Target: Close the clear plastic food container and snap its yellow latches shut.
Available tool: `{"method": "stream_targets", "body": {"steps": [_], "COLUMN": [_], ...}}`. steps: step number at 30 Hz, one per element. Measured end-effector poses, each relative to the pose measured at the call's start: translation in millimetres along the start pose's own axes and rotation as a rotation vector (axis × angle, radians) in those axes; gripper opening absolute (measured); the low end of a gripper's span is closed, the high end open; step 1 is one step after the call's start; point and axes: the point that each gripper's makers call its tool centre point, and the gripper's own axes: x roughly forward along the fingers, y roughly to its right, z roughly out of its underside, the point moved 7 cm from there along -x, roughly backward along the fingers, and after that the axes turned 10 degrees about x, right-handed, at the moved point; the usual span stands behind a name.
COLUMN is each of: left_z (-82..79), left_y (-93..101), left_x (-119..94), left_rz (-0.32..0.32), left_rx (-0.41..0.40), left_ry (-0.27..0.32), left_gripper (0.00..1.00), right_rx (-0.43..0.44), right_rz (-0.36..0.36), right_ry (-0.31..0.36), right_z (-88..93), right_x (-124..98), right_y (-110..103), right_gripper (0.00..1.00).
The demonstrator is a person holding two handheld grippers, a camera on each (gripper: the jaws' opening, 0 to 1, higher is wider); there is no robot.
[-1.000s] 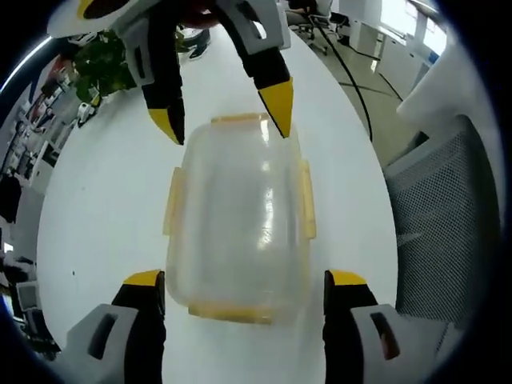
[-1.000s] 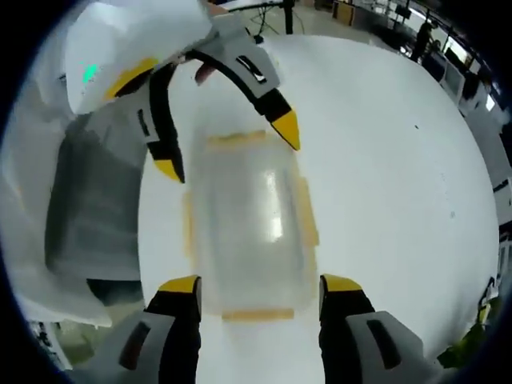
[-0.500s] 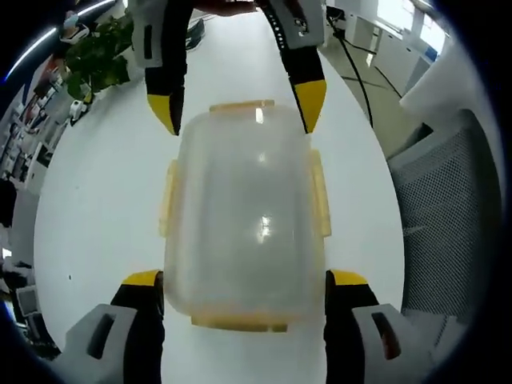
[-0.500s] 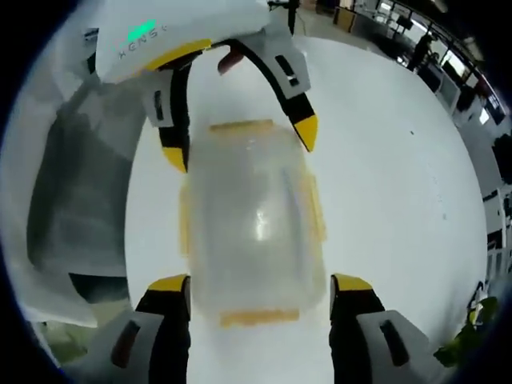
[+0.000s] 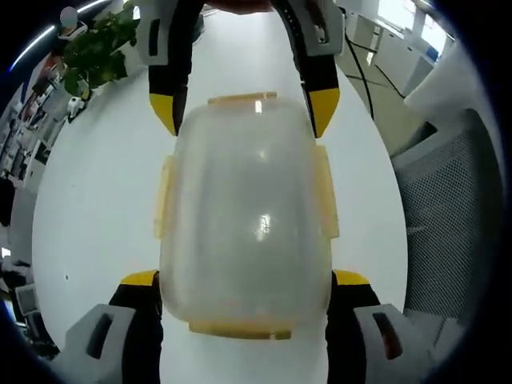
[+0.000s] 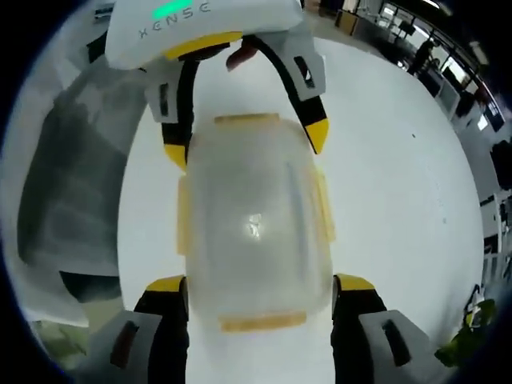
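A clear plastic container (image 5: 244,208) with its lid on lies on the white table (image 5: 88,200). Pale yellow latches (image 5: 162,200) stick out from its four sides. My left gripper (image 5: 246,280) is open, and its yellow-tipped jaws flank the container's near end. From the top of the left gripper view my right gripper (image 5: 244,114) comes in, open, its fingertips (image 5: 324,112) at the far corners. In the right gripper view the container (image 6: 252,224) lies between my right gripper (image 6: 260,284) below and my left gripper (image 6: 246,144) above. I cannot tell whether any jaw touches the plastic.
A grey mesh office chair (image 5: 448,224) stands past the table's edge; in the right gripper view the chair (image 6: 72,192) is on the left. A green plant (image 5: 96,56) sits at the table's far corner. A black cable (image 5: 360,72) runs over the floor.
Both grippers have closed in on the container from opposite ends, so it looks larger in both views. Their jaws now stand beside its corners instead of short of it.
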Motion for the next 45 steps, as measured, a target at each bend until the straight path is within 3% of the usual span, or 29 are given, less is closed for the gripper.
{"method": "stream_targets", "body": {"steps": [10, 23, 45], "left_z": [2.3, 18.9, 65.3], "left_y": [1.3, 12.0, 34.4], "left_x": [-0.4, -6.4, -24.8], "left_rz": [0.001, 0.003, -0.011], "left_rx": [0.004, 0.016, -0.014], "left_ry": [0.003, -0.006, -0.009], "left_gripper": [0.85, 0.85, 0.85], "right_rx": [0.015, 0.036, 0.013], "right_rz": [0.003, 0.009, 0.007], "right_ry": [-0.018, -0.005, -0.017], "right_z": [-2.7, -18.6, -66.1], "right_x": [1.5, 8.0, 25.2], "right_y": [-3.2, -17.5, -39.9], "right_gripper": [0.72, 0.72, 0.73]}}
